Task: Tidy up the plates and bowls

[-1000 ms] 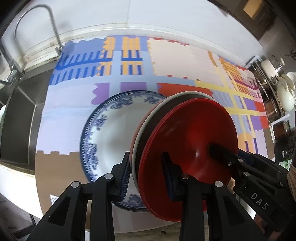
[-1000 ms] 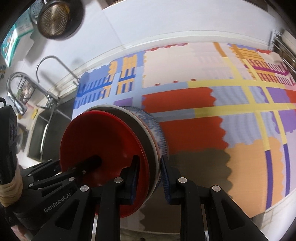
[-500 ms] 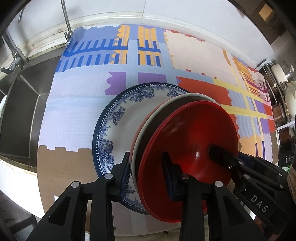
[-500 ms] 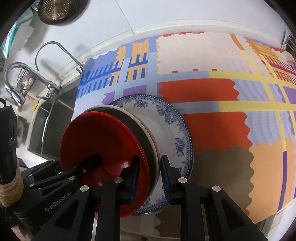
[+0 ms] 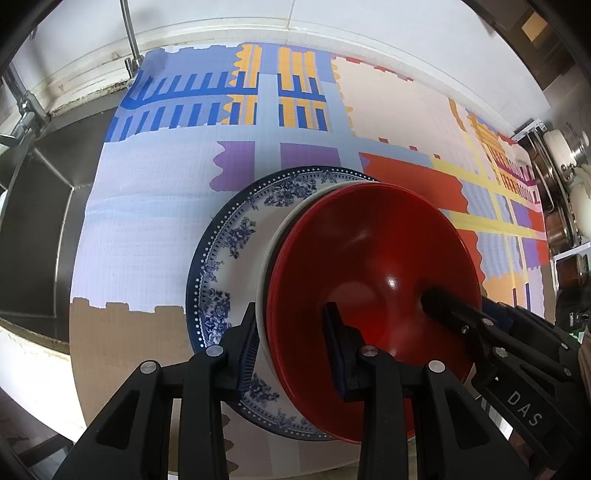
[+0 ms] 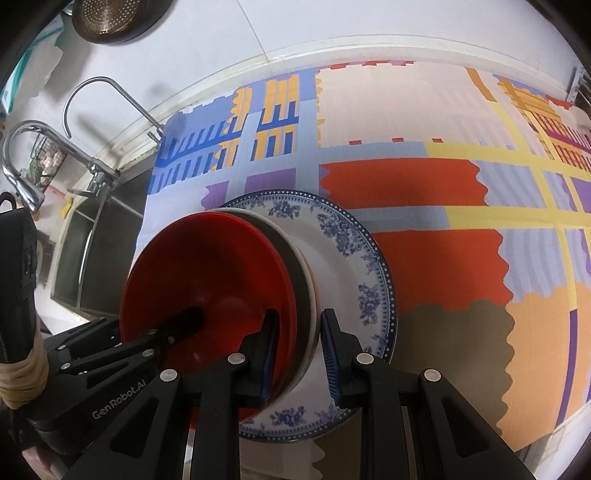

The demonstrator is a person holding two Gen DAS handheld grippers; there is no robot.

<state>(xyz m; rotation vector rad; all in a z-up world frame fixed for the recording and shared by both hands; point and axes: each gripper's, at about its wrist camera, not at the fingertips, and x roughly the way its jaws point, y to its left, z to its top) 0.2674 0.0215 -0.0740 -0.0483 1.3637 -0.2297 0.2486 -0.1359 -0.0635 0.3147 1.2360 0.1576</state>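
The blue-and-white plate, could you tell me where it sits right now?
The blue-and-white plate lies on the patterned mat, right of the sink, directly under the red bowl stack both grippers hold.

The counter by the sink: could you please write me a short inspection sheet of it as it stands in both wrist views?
Surface: multicoloured patterned mat covers the counter beside the sink.
Job's things: stack of nested bowls, glossy red bowl innermost with a white-rimmed bowl around it, held above or on the blue-and-white floral plate; contact cannot be told.
Clutter: nothing seen on the mat.
Grippers: left gripper and right gripper each have jaws clamped on the stack's rim, one finger inside, one outside.
Cables: nothing seen.
Surroundings: steel sink and curved chrome tap on the left, metal colander on the wall, pots at right.
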